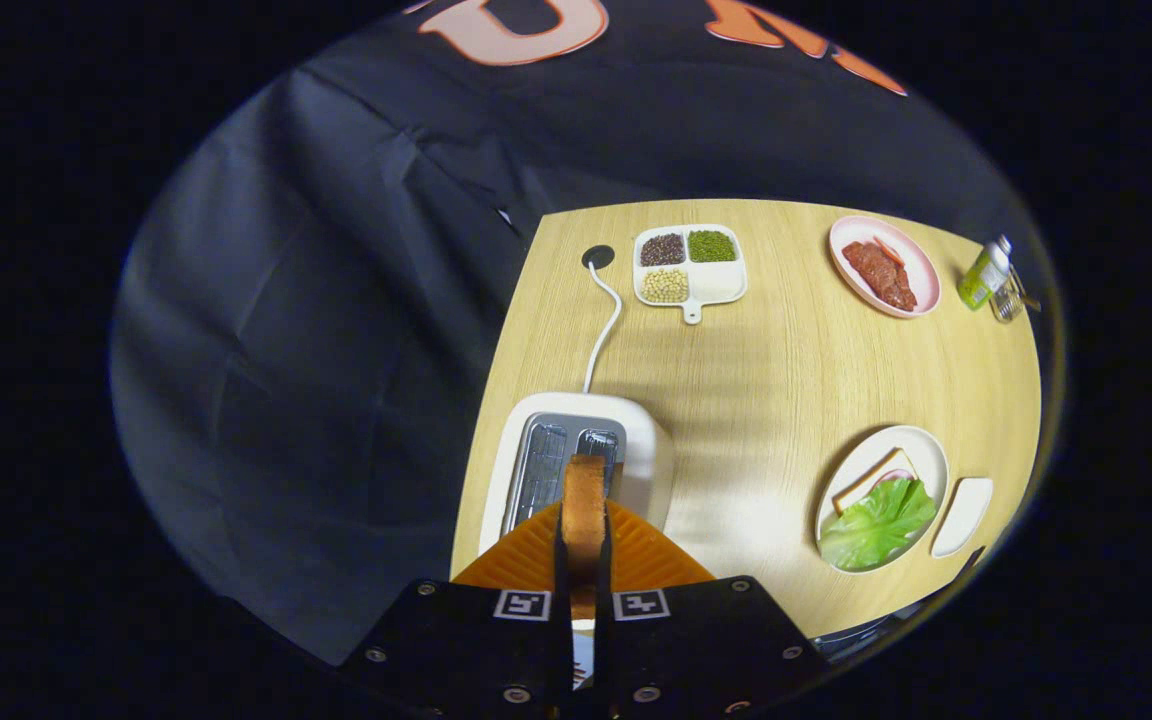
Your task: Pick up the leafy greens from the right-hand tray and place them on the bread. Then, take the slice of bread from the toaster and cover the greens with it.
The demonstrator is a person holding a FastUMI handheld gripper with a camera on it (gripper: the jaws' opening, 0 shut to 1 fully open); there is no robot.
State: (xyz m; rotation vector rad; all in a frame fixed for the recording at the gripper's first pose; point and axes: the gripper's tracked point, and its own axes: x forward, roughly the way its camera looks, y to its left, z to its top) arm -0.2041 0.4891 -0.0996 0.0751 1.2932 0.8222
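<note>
Bread slice point(583, 510) is held edge-on btwn the two fingers of the gripper point(583, 560), both fingers pressed flat on its faces, so grasp is clenched on the slice. It is seen lifted above the toaster point(576, 465), right over the slots, w/ its thin edge pointed straight ahead along the fingers.

Target is spotted well off to the right: plate point(921, 455) w/ lower bread point(871, 480) and leafy greens point(876, 522) already laid on top, small empty tray point(964, 515) just beside it. Greens step is judged done; covering is what's left.

Key relation: plate lies to the right of the gripper and about level w/ it, open table point(756, 400) btwn them. Slice is held upright, greens lie flat, so a sideways carry plus a roll to flat will likely be needed before release.
</note>
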